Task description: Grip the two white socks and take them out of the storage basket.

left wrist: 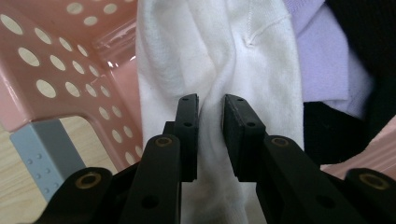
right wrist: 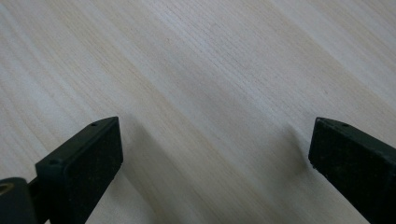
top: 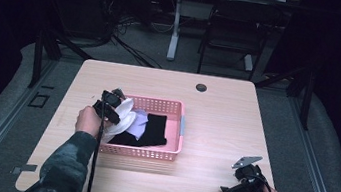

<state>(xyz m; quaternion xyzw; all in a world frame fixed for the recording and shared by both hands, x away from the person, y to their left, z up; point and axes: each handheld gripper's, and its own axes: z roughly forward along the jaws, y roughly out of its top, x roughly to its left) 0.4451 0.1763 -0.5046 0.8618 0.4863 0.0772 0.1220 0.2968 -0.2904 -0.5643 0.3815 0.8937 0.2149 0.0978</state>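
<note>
A pink perforated basket [top: 177, 108] sits left of the table's middle, holding a white cloth [top: 122, 117], a lilac cloth [top: 140, 122] and a black cloth [top: 156, 129]. My left gripper [top: 115, 106] reaches into the basket's left end. In the left gripper view its jaws [left wrist: 210, 105] pinch a fold of the white cloth [left wrist: 210, 56], with the lilac cloth [left wrist: 322, 70] and black cloth [left wrist: 355, 28] to the right. My right gripper [top: 233, 183] rests near the table's front right corner. Its jaws [right wrist: 215, 154] stand wide open over bare wood.
The basket wall [left wrist: 56, 70] and a grey handle piece [left wrist: 42, 144] stand close on the left of my left jaws. A round cable hole [top: 201, 88] lies at the table's far edge. Beyond the table stand a chair [top: 233, 29] and a desk leg [top: 175, 26].
</note>
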